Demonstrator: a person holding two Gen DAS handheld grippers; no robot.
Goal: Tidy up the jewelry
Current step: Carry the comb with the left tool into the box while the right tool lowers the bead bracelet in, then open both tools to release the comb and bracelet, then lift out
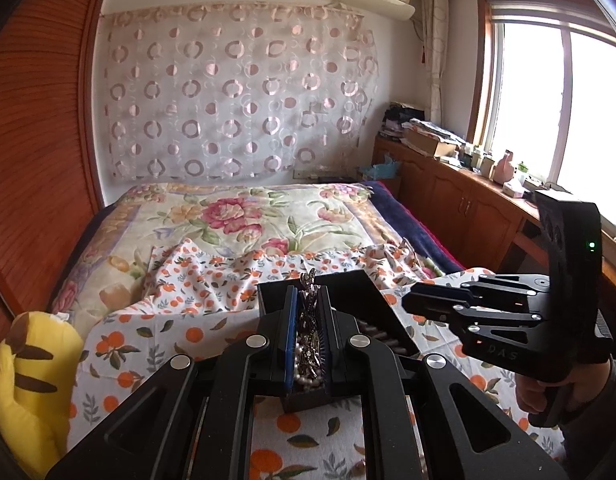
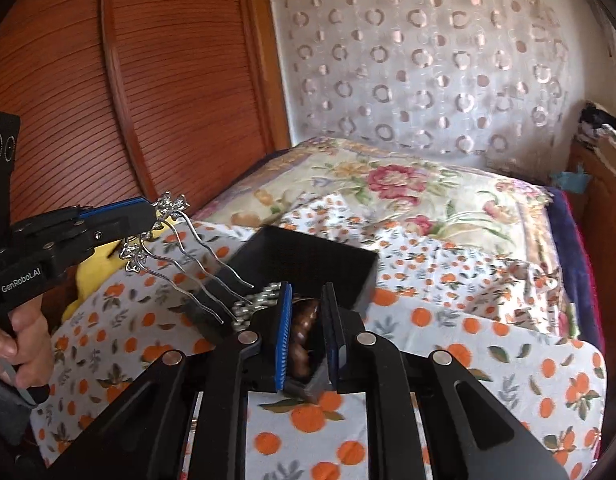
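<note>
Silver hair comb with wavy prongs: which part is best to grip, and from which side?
Grip the silver hair comb by its ornamented head, from the side opposite the prongs, as the left gripper does; the thin wavy prongs would likely slip or bend.

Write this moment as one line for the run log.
left gripper: shut on hair comb | right gripper: cannot tell, brown beads between jaws | black box: open on bed
</note>
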